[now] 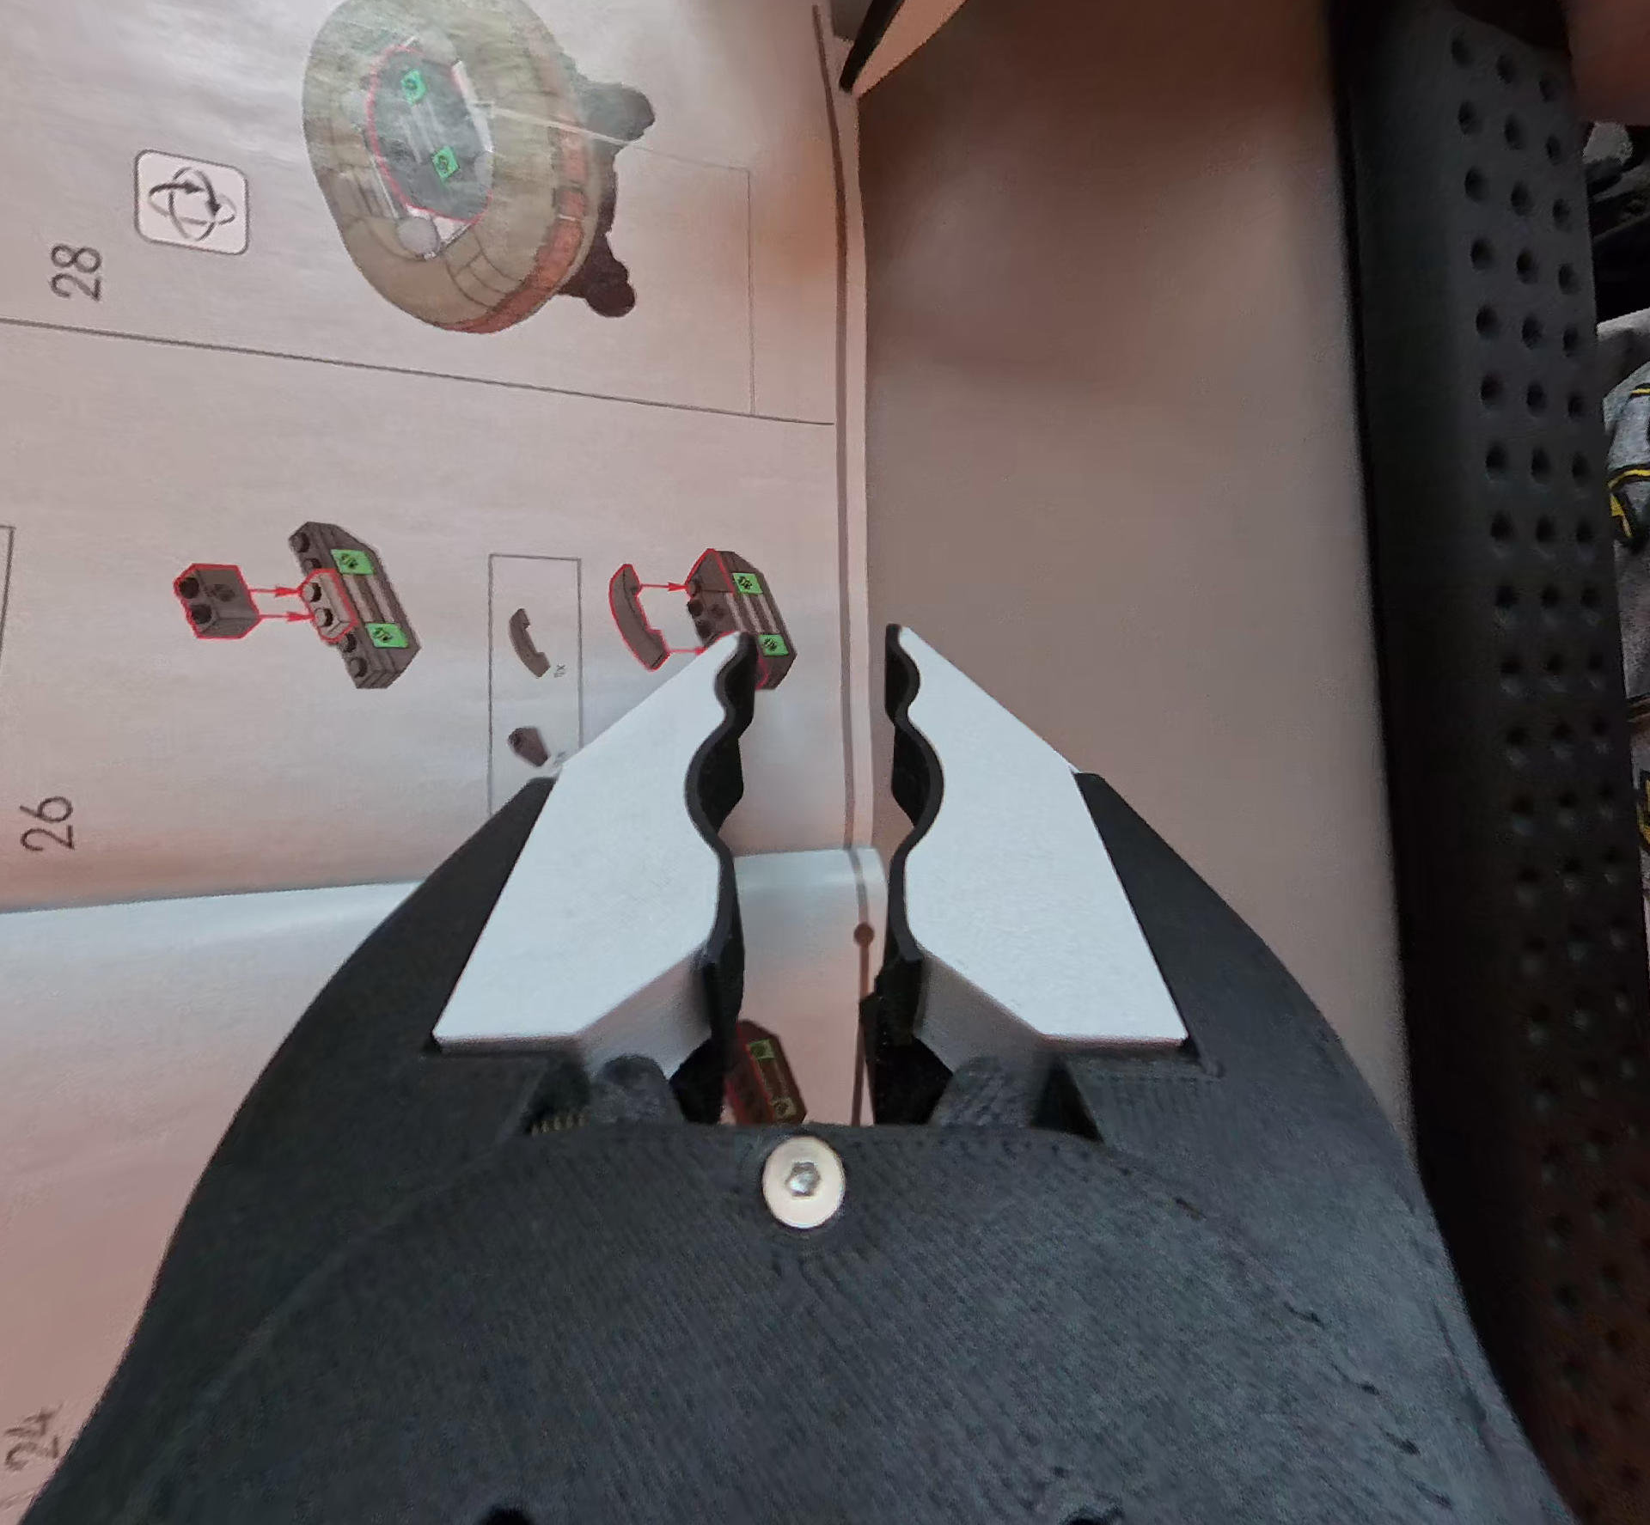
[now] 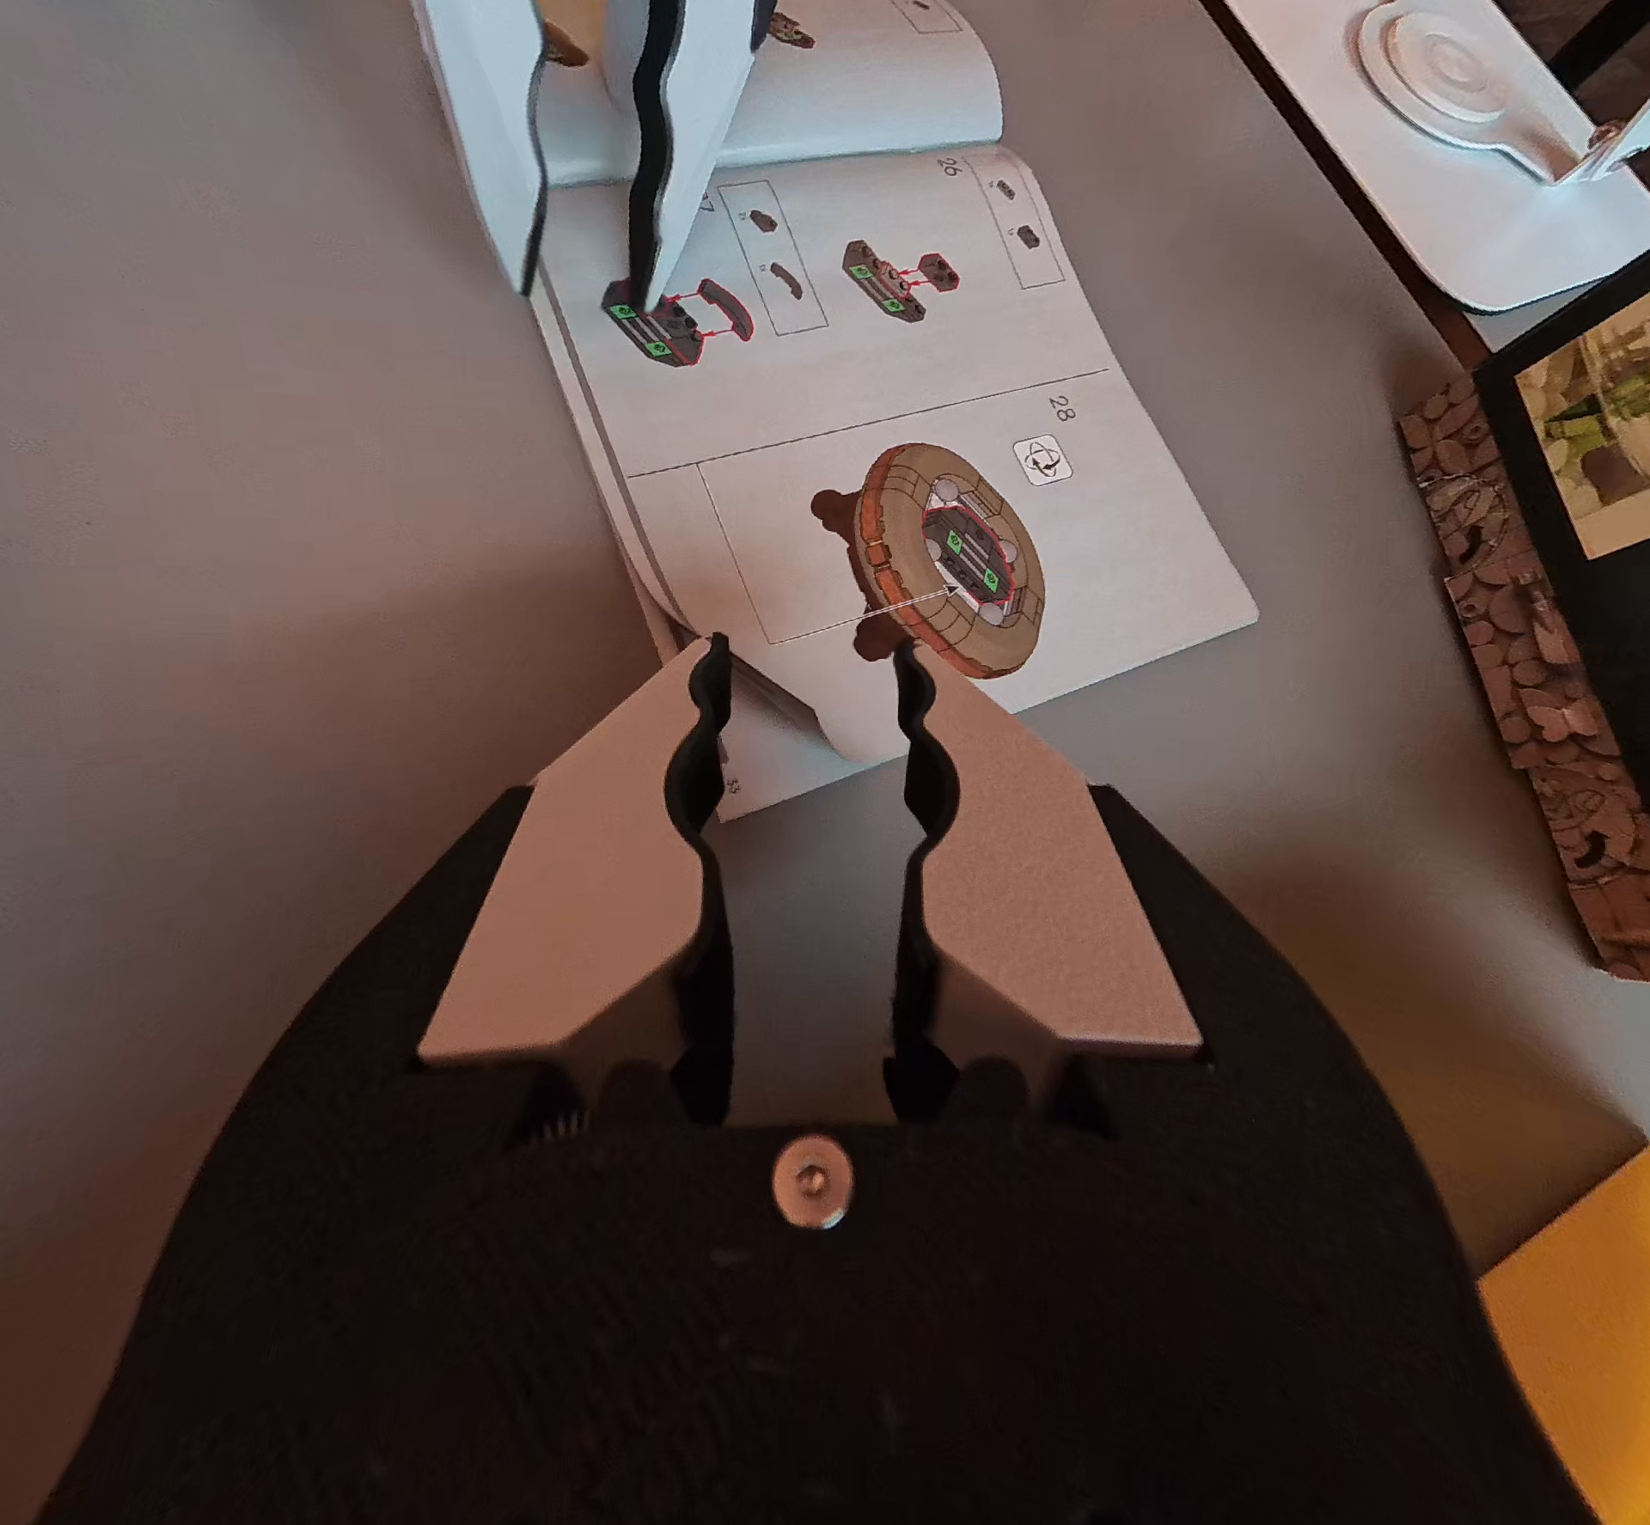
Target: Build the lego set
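The open instruction booklet lies on the grey table, showing printed build steps and a round tan model. It fills the left of the left wrist view. My left gripper is open and empty, tips down at the booklet's edge, one finger over the page and one over the bare table. It also shows at the top of the right wrist view. My right gripper is open and empty, just above the booklet's near corner. No loose bricks show in either view.
A white flat stand base sits at the far right. A black box with a picture and a patterned brown mat lie along the right edge, with a yellow surface below. A black perforated object stands right of my left gripper. My right fingertips sit around 12 cm from my left ones.
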The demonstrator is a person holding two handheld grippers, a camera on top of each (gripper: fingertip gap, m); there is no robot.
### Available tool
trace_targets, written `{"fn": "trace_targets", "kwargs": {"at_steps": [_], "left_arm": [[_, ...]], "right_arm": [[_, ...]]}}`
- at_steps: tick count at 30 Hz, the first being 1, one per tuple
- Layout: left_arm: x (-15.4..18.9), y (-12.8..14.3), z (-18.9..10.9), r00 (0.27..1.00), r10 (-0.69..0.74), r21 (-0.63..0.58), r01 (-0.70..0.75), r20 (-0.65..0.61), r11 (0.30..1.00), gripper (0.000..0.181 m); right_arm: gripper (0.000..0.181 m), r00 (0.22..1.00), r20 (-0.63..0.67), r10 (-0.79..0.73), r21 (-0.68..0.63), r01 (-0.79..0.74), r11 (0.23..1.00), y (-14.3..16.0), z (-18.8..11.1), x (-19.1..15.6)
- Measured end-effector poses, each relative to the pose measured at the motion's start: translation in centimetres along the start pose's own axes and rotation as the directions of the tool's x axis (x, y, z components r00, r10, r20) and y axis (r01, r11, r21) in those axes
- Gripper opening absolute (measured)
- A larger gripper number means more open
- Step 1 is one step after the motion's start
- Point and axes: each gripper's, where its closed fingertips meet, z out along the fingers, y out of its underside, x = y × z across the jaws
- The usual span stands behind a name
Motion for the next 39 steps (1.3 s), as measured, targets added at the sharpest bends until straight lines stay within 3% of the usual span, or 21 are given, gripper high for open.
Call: {"fn": "trace_targets", "kwargs": {"at_steps": [3,9,15,20,24,35,39], "left_arm": [[0.5,-1.2,0.7,0.999,0.034,0.021,-0.034,0.032,0.999,0.032],[-0.8,-3.7,2.0,0.954,0.195,0.012,-0.203,0.23,0.979,0.042],[-1.4,-4.8,3.3,0.943,0.217,-0.019,-0.22,0.25,0.975,0.044],[-1.9,-5.2,3.6,0.97,0.137,0.03,-0.146,0.2,0.989,0.025],[-1.9,-5.3,3.3,0.992,0.045,0.092,-0.055,0.116,0.994,0.024],[-1.7,-5.1,3.1,0.999,0.011,0.133,-0.015,0.034,0.991,0.019],[-1.7,-5.0,3.0,1.0,0.009,0.134,-0.013,0.03,0.991,0.019]], "right_arm": [[0.036,1.0,-0.003,-0.001,-0.005,0.001,1.0,0.1,0.1,0.0],[0.035,1.0,-0.021,0.011,0.009,-0.011,1.0,-0.1,0.1,0.4],[0.033,0.997,-0.067,0.043,0.039,-0.041,0.998,-0.4,-0.2,1.5],[0.033,0.996,-0.072,0.05,0.046,-0.047,0.998,-0.3,-0.1,1.7],[0.033,0.996,-0.074,0.046,0.039,-0.044,0.998,-0.2,0.0,1.7],[0.033,0.998,-0.06,0.03,0.025,-0.029,0.999,0.0,0.0,1.4],[0.038,0.993,-0.058,0.103,0.036,-0.102,0.994,0.0,-0.3,1.9]]}}
